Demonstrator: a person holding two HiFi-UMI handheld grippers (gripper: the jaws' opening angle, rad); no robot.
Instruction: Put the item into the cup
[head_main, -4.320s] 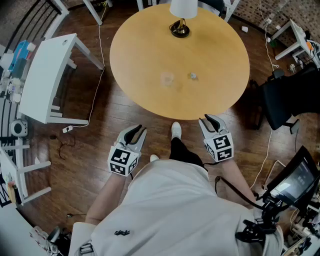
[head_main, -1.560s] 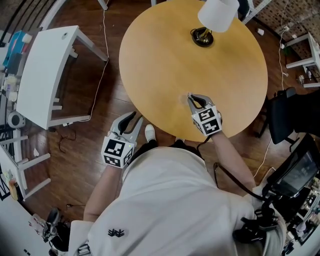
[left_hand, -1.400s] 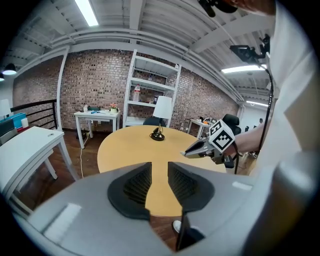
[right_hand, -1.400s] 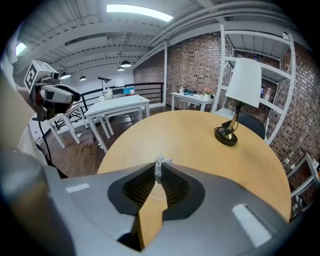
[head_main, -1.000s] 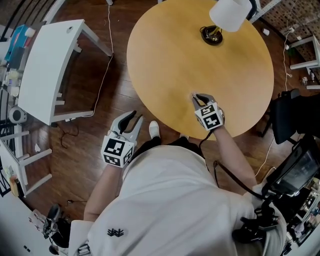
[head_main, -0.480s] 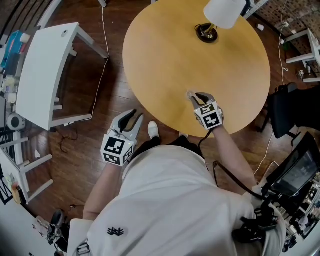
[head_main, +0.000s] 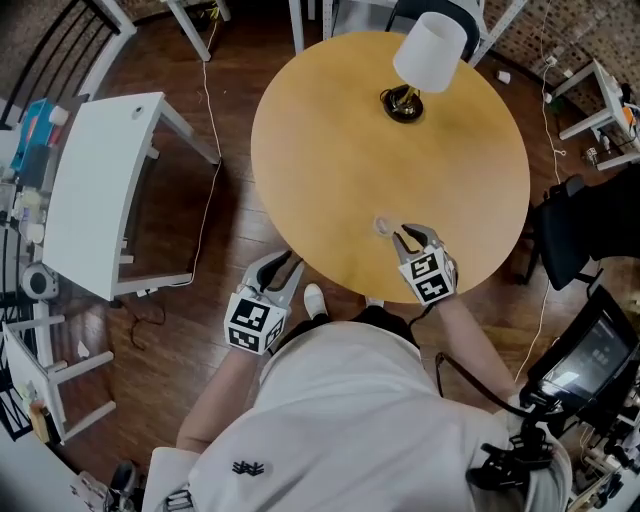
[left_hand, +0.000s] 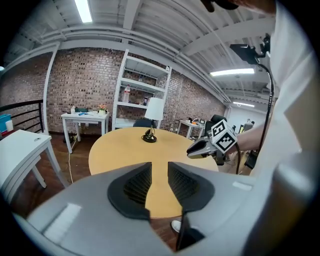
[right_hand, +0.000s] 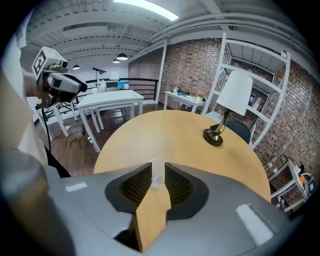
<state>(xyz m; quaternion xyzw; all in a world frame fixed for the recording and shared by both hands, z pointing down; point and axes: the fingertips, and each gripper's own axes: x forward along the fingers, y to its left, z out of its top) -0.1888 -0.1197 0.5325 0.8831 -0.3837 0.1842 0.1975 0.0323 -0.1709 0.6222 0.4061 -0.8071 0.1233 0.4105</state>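
A small clear cup (head_main: 383, 226) stands on the round wooden table (head_main: 330, 150) near its front edge. In the right gripper view the cup (right_hand: 156, 176) shows just past the jaw tips, with a small pale item low inside it. My right gripper (head_main: 411, 237) hovers right behind the cup, open, and nothing is pressed between its pads. My left gripper (head_main: 278, 269) hangs over the floor off the table's front left edge, open and empty. From the left gripper view, the right gripper (left_hand: 199, 148) is seen above the tabletop.
A lamp with a white shade (head_main: 432, 50) and dark base (head_main: 404, 104) stands at the table's far side. A white desk (head_main: 100, 190) is to the left, a black chair (head_main: 590, 220) to the right. A monitor (head_main: 592, 358) sits low on the right.
The right gripper came from off the table to the cup with the item, and its jaws have now parted. It has drawn back slightly from the cup. The left gripper stayed off the table.
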